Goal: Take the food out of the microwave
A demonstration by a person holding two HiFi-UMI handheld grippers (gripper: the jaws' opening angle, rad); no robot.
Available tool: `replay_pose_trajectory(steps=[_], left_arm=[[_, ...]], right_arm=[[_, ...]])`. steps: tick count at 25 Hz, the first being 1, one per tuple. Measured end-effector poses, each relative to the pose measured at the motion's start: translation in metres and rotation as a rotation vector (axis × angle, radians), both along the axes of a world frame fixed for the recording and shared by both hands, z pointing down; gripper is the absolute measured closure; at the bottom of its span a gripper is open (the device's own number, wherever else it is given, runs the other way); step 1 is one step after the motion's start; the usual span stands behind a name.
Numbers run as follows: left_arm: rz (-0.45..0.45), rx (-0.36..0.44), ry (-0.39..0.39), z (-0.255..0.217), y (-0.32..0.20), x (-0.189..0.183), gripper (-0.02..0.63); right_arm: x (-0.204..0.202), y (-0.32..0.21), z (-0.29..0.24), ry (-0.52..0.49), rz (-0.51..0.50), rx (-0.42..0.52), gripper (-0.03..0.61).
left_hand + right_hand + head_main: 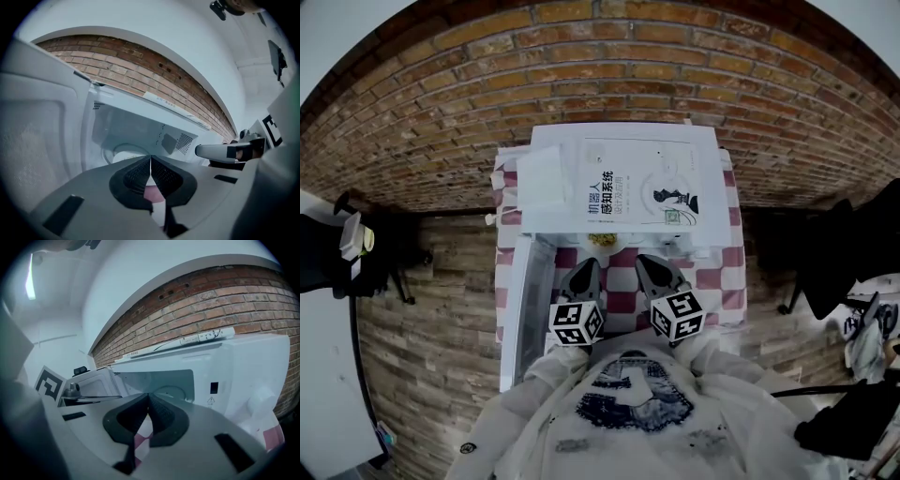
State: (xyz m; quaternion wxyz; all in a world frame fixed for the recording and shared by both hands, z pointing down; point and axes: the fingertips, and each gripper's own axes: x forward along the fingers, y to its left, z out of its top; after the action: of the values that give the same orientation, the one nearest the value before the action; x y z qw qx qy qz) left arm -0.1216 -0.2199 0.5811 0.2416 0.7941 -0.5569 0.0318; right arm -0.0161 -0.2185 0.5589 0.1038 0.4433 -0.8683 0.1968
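With the left claw [586, 270] and right claw [649, 267] both pressed together and empty just before the open microwave [248, 366], spread them first, then reach in level for the food [602, 240] inside it.

left gripper [150, 165]: jaws pressed together tip to tip, aimed into the open cavity
microwave [140, 129]: white, door [33, 136] swung out at left
cavity: pale round plate [123, 153] on its floor, half hidden by the jaws; contents unreadable
right gripper [206, 151]: far right, beside the cavity mouth
behind: brick wall [154, 77]
under jaws: pink-and-white cloth [152, 193] showing in the gap
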Motion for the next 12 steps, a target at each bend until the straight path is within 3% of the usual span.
replay_pose_trajectory(steps=[5,12], left_arm=[[-0.011,-0.058,0.058,0.021,-0.002,-0.001,0.593],[-0.012,-0.109,0.177,0.039,-0.008,0.003,0.423]], right_arm=[[-0.004,-0.002,0.010,0.015,-0.007,-0.015,0.565],[-0.006,-0.001,0.014,0.036,-0.010,-0.040,0.565]])
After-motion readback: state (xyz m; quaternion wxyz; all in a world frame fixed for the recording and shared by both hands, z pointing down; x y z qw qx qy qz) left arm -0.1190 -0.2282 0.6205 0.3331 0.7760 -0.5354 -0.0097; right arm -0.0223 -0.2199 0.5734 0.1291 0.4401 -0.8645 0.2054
